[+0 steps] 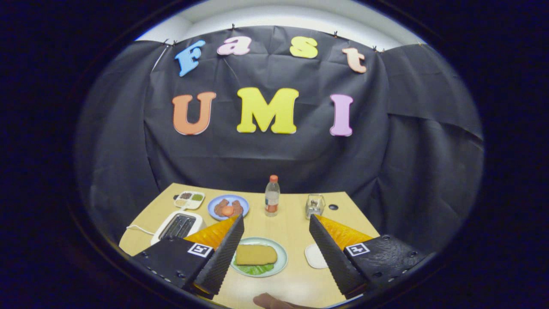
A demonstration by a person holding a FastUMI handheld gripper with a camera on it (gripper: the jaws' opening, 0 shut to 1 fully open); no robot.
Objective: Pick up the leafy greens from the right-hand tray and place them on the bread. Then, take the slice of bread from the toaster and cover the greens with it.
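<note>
A pale green plate (281,256) lies on the wooden table between my fingers. On it a slice of bread (256,254) rests on top of leafy greens (255,269), whose edge peeks out at the near side. My gripper (274,249) hovers above the table, open wide, with nothing between its fingers. The white toaster (179,225) stands beyond the left finger, its slots dark. A small white tray (315,256) lies beside the right finger, partly hidden by it.
Farther back stand a blue plate (228,207) with reddish food, a divided dish (189,199) of condiments, a water bottle (272,196) with an orange cap, and a small glass jar (315,205). A fingertip (270,301) shows at the table's near edge.
</note>
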